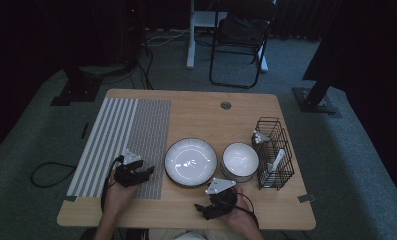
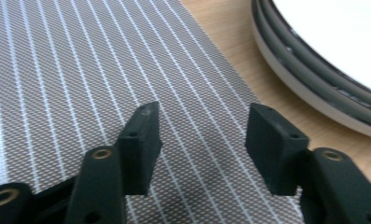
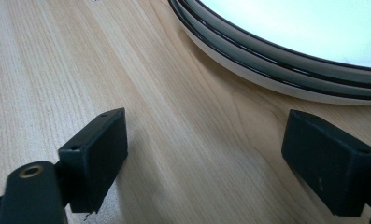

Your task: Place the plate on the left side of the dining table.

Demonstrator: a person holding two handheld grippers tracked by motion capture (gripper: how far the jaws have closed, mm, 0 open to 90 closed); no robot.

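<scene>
- We find the left tool (image 1: 147, 173) over the near part of the grey striped placemat (image 1: 136, 135), held in the person's left hand (image 1: 117, 192); its jaws point toward the plates.
- In the left gripper view, the left tool (image 2: 203, 128) stands spread wide, nothing between the jaws; beneath them we see the placemat (image 2: 80, 70) weave, and the stacked plates (image 2: 314, 60) just beyond its edge at upper right.
- We find the right tool (image 1: 206, 210) at the near edge of the wooden surface (image 1: 196, 112), in front of the plates, held in the person's right hand (image 1: 236, 212).
- In the right gripper view, the right tool (image 3: 206, 154) is likewise spread, gripping nothing; bare wood of the surface (image 3: 80, 56) lies between the jaws, and the rim of the plates (image 3: 276, 51) sits near, apart from both jaws.
- The plates (image 1: 191, 161) rest on the surface at its middle, just right of the placemat; two dark-edged rims, one upon the other, are visible in both gripper views.
- A stack of white bowls (image 1: 240, 161) stands just beside the plates on the right.
- A black wire rack (image 1: 275, 152) stands near the right edge of the surface, next to the bowls, with white utensils (image 1: 278, 159) inside; we cannot tell their kind.
</scene>
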